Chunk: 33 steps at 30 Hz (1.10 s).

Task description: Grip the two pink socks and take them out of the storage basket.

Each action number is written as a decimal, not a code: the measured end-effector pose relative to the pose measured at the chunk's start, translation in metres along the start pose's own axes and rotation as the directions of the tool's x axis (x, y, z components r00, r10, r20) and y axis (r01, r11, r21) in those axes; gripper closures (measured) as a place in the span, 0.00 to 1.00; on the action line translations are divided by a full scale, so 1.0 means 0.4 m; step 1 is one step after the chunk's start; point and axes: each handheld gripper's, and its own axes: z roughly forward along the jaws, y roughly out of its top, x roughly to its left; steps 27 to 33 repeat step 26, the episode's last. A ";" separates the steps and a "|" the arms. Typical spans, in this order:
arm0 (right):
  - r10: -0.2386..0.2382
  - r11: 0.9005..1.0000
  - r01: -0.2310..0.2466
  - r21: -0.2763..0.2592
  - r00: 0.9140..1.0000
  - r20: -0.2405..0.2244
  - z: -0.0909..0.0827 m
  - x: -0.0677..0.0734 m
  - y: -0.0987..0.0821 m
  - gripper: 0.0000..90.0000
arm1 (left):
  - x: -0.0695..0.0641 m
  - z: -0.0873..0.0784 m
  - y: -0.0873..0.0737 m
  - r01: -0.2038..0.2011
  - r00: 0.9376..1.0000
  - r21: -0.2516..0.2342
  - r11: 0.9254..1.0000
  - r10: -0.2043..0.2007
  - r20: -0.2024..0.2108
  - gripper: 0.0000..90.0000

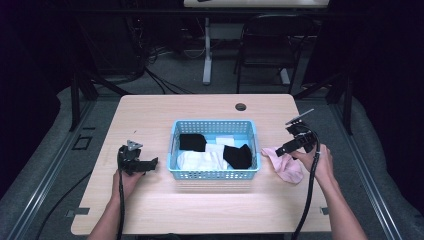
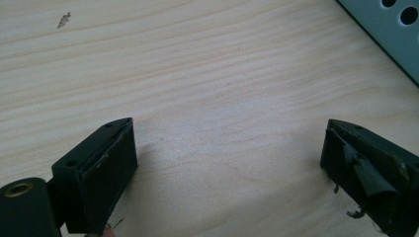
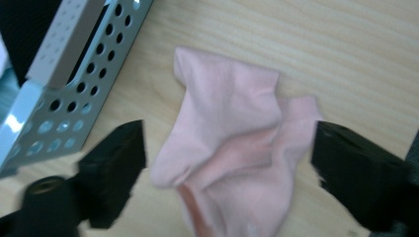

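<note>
Pale wooden desk [image 1: 150, 200], high view: blue basket [image 1: 214, 174] of black and white socks at centre, pink sock [image 1: 286, 167] lying just right of it, right claw [image 1: 278, 150] over the sock, left claw [image 1: 152, 163] left of the basket. Left gripper view: left claw [image 2: 227, 163] spread open above bare desk [image 2: 197, 74], nothing between its jaws. Right gripper view: right claw [image 3: 230, 163] spread wide, jaws either side of the crumpled pink sock [image 3: 232, 148], not pressing it, basket [image 3: 69, 98] wall at left.

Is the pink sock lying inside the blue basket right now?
No, the pink sock lies on the table just right of the blue basket.
</note>
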 end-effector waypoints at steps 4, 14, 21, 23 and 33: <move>-0.011 1.000 0.012 -0.018 1.000 0.015 -0.032 0.004 -0.033 0.00 | 0.000 0.000 0.000 0.000 1.000 0.000 1.000 0.000 0.000 0.08; -0.040 0.997 0.040 -0.059 0.999 0.000 -0.079 0.020 -0.162 0.00 | -0.001 0.000 0.000 0.003 1.000 -0.002 1.000 -0.003 -0.001 0.08; -0.027 0.999 0.028 -0.019 1.000 0.006 -0.057 -0.004 -0.212 0.01 | 0.000 0.000 0.000 0.003 1.000 -0.002 1.000 -0.003 -0.001 0.08; -0.006 1.000 0.006 -0.020 1.000 0.007 -0.050 -0.018 -0.216 0.05 | 0.000 0.001 0.001 -0.001 1.000 -0.001 1.000 0.001 0.000 0.08; -0.007 1.000 0.007 -0.006 1.000 0.006 -0.045 -0.024 -0.218 0.05 | 0.000 0.001 0.001 0.000 1.000 0.002 1.000 0.000 -0.001 0.08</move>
